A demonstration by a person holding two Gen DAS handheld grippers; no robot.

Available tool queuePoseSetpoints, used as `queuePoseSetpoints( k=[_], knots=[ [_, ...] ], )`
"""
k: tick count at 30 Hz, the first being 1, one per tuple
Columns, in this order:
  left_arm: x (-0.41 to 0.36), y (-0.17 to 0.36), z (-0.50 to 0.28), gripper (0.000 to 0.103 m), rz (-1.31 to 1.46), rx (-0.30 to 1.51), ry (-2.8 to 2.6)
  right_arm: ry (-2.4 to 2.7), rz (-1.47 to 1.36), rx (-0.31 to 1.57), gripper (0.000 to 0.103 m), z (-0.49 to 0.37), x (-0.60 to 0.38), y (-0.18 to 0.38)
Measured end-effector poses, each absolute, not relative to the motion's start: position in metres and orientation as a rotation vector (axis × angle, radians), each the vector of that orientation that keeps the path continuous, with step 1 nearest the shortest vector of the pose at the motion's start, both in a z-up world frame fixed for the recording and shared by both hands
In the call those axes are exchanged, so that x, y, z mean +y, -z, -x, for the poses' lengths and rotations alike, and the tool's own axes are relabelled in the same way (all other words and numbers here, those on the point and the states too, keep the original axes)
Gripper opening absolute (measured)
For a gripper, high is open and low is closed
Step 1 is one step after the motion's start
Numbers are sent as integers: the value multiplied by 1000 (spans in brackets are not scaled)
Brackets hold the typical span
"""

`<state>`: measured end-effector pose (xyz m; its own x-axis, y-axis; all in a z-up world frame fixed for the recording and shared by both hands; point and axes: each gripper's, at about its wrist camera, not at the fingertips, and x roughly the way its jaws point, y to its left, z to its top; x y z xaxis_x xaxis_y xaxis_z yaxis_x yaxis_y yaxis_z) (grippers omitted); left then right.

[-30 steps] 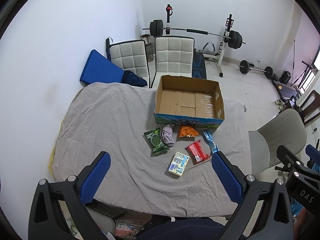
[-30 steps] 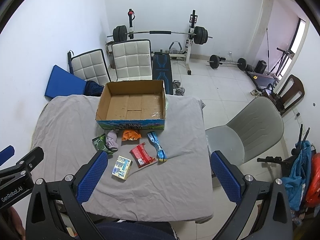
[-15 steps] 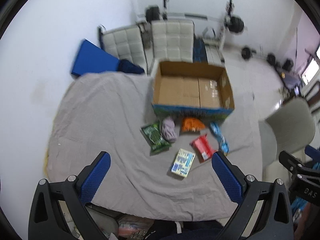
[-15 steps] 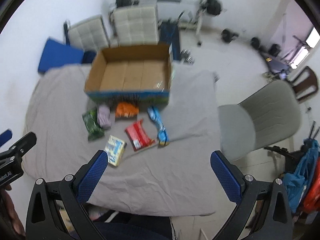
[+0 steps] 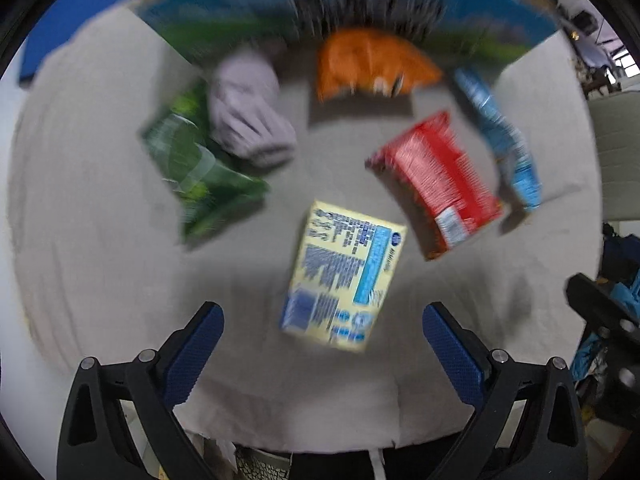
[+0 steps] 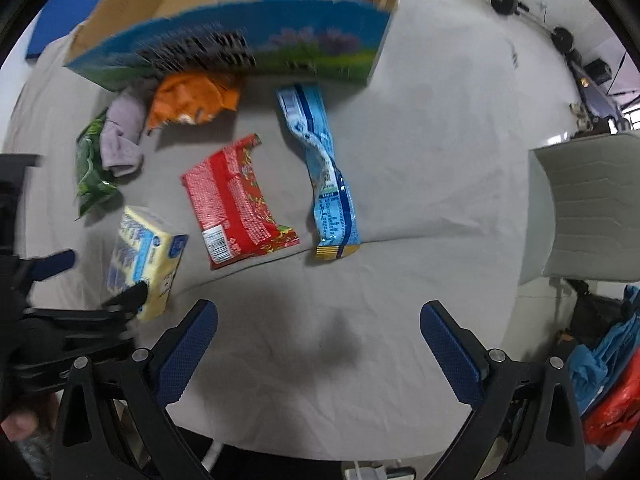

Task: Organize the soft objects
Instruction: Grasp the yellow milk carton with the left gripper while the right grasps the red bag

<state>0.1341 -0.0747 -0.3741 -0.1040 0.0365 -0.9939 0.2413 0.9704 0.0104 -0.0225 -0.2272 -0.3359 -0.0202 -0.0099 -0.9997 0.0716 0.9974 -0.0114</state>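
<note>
Right, both my grippers hang over the near edge of the worktop [image 6: 420, 184], each with jaws spread wide and nothing between them. The left gripper [image 5: 322, 354] points at the yellow pack [image 5: 342, 276], which lies flat just ahead of it, nearest the near edge. The right gripper [image 6: 318, 350] faces bare cloth, with the red packet [image 6: 236, 200] and the blue packet [image 6: 324, 172] further in. Toward the far side sits the carton [image 6: 256, 46], open and, as far as I can see, empty; the orange bag [image 6: 192, 98], the grey cloth [image 6: 122, 136] and the green bag [image 6: 90, 168] lie along its front wall, the cloth partly on the green bag. I judge all of these light and yielding. The yellow pack looks boxy but probably soft, so I would take it across its narrow width near the middle and squeeze gently. The foil packets look slick and thin, and a flat lie gives little to bite; I would pinch a crimped end or a puffed edge. The cloth should bunch easily anywhere. The left view is blurred, so finer detail there escapes me.
</note>
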Motion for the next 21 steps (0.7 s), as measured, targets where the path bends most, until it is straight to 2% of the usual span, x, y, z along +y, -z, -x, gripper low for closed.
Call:
queuePoseSetpoints(
  k=[1, 2, 3, 5, 11, 16, 19, 20, 21],
  knots=[
    [-75, 384, -135, 101, -213, 1689, 170, 53, -66, 1603, 103, 19, -227, 342],
    [-77, 400, -136, 93, -224, 1716, 160, 47, -73, 1608, 103, 17, -227, 345],
    [-78, 410, -137, 80, -225, 1735, 159, 41, -76, 1608, 103, 14, -226, 348],
    [-75, 427, -136, 69, -176, 1776, 154, 28, -77, 1610, 103, 7, -225, 352],
    [-38, 416, -139, 67, -2, 1725, 16, -27, -89, 1653, 102, -22, -198, 373],
    [-27, 428, -136, 65, 5, 1725, -26, -33, -31, 1708, 94, -45, -165, 407],
    [-28, 430, -133, 64, -8, 1721, -20, 5, -8, 1747, 78, -53, -155, 426],
    [-27, 435, -130, 64, -10, 1719, -17, 30, 4, 1759, 64, -54, -155, 430],
    [-28, 438, -134, 64, -12, 1721, -14, 48, -7, 1776, 62, -53, -155, 434]
  ],
)
